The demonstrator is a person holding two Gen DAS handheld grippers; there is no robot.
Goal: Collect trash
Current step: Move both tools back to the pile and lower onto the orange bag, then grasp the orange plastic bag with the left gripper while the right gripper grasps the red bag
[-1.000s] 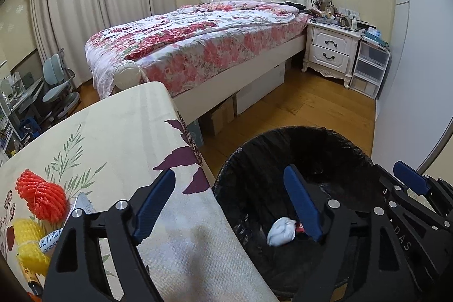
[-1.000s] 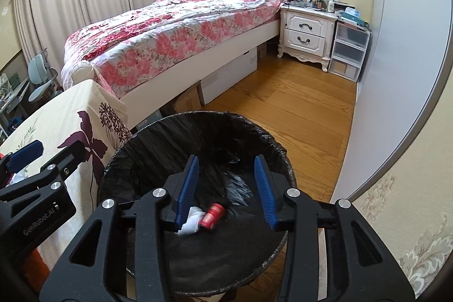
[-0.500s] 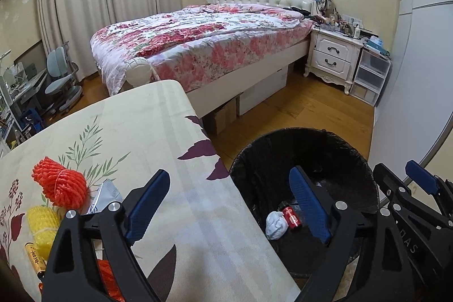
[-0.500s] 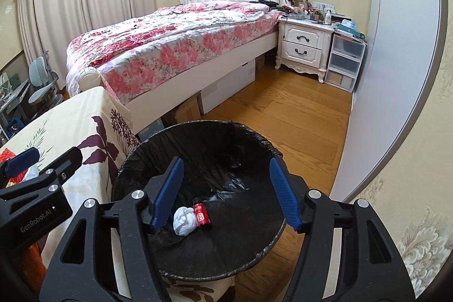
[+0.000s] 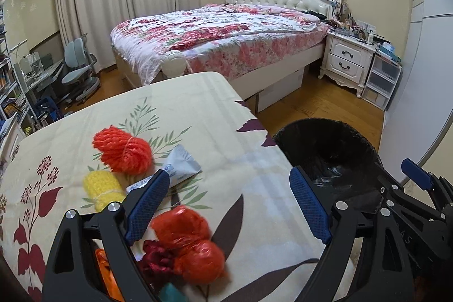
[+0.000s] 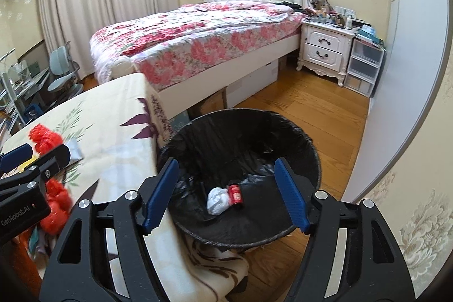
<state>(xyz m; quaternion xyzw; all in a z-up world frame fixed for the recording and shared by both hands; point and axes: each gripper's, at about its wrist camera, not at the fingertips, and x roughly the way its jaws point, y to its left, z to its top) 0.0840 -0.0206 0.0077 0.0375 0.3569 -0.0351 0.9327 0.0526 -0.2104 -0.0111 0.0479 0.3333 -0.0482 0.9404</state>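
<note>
On the far left of your desk (image 5: pixel 232 132), which wears a flowered cloth, the trash waits in a loose cluster: a yellow net sleeve (image 5: pixel 103 190), an orange net bundle (image 5: pixel 123 150) behind it, and a grey-white pouch (image 5: pixel 181 169) just to its right. Nearer you lie two crumpled orange bags (image 5: pixel 189 242) with a dark red scrap (image 5: pixel 155 259) touching them.

Your left gripper (image 5: pixel 229 205) hangs over this near pile with its jaws spread wide and nothing between them; its left finger stands in front of the pouch's corner.

Further right, just beside the desk's edge, the black-lined bin (image 6: pixel 297 132) stands on the wooden floor. At its bottom you see a white crumpled tissue (image 6: pixel 217 199) touching a small red can (image 6: pixel 235 193) lying on its side.

Your right gripper (image 6: pixel 226 190) hovers above the bin's near rim. Its jaws have just been opening and stand apart now, empty, with the tissue and can far below, between them only in the view.
</note>
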